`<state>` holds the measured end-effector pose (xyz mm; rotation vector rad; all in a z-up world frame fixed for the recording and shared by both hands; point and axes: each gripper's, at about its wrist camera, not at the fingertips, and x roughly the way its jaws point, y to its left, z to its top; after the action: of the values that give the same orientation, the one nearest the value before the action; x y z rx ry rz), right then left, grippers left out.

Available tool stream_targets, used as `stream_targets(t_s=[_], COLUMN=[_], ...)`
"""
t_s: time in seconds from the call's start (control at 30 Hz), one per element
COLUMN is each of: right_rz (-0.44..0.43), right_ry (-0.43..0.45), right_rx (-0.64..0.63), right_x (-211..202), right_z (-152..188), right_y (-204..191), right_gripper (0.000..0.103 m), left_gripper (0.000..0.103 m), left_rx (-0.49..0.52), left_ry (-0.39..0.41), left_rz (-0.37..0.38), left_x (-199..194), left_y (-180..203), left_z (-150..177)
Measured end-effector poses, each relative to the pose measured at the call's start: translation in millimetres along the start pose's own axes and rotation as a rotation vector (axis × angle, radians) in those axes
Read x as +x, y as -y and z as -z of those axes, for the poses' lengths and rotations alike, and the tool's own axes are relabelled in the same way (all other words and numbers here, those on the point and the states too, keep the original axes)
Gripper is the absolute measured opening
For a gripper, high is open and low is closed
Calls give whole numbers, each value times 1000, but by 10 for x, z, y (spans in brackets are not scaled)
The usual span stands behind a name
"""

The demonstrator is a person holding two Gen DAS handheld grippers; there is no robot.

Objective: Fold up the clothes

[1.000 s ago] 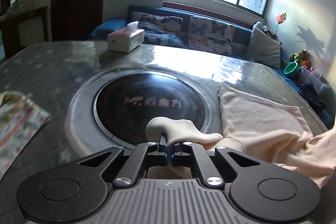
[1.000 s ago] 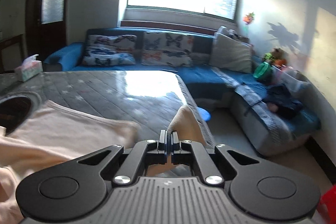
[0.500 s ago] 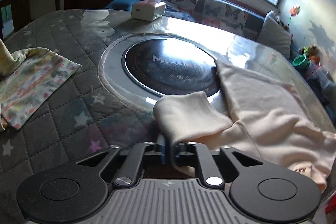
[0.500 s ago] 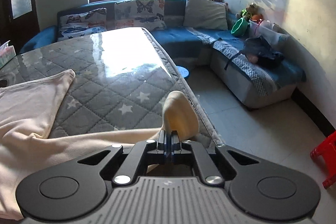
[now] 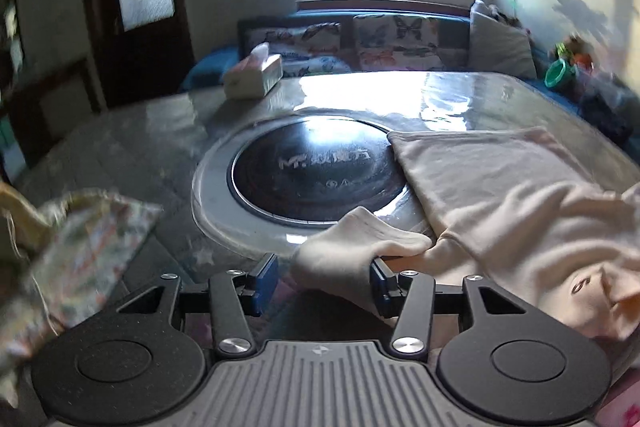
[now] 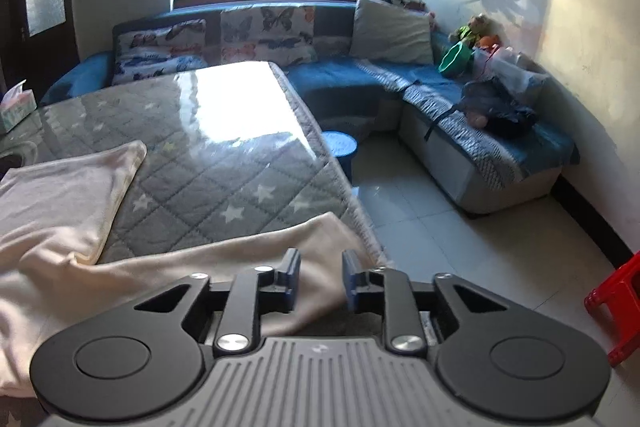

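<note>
The cream garment is a soft, pale peach-cream knit lying spread on the quilted table, rumpled through its middle. Seen from the left wrist, 1 flat squared end lies toward the table's far side, its corner overlapping the rim of the round black hob set in the table. A sleeve with a rounded cuff reaches toward the hob's near edge and rests on its grey surround. From the right wrist, the other sleeve runs flat along the table's near edge to the corner, away from the hob.
</note>
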<state>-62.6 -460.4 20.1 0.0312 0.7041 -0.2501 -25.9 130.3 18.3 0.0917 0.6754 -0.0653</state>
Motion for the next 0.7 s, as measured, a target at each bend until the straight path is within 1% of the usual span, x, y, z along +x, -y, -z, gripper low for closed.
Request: stream_targets(t_s=[0.1, 0.17, 0.33, 0.47, 0.5, 0.57, 0.63, 0.7], right_rz=[5, 8, -11, -37, -42, -45, -50, -57], right_ry=[8, 13, 24, 32, 33, 33, 31, 28], right_rx=[7, 11, 15, 3, 1, 6, 10, 11], right_x=[-31, -38, -25, -25, -24, -11, 0, 7], right_z=[-24, -30, -39, -54, -57, -65, -62, -48], right_y=[34, 49, 4, -66, -78, -83, -90, -104], right_gripper=[25, 25, 25, 26, 26, 28, 29, 29], left_gripper=[54, 54, 53, 53, 52, 52, 48, 48], left_rx=[-105, -113, -2, 35, 47, 83, 113, 147], left_ry=[-48, -48, 48, 40, 36, 32, 29, 22], left_rz=[-25, -33, 78, 80, 93, 119, 147, 164], left_x=[55, 48, -97, -58, -46, -13, 55, 151], left_y=[-209, -242, -15, 57, 87, 177, 266, 355], left_z=[14, 39, 19, 2, -6, -31, -66, -102])
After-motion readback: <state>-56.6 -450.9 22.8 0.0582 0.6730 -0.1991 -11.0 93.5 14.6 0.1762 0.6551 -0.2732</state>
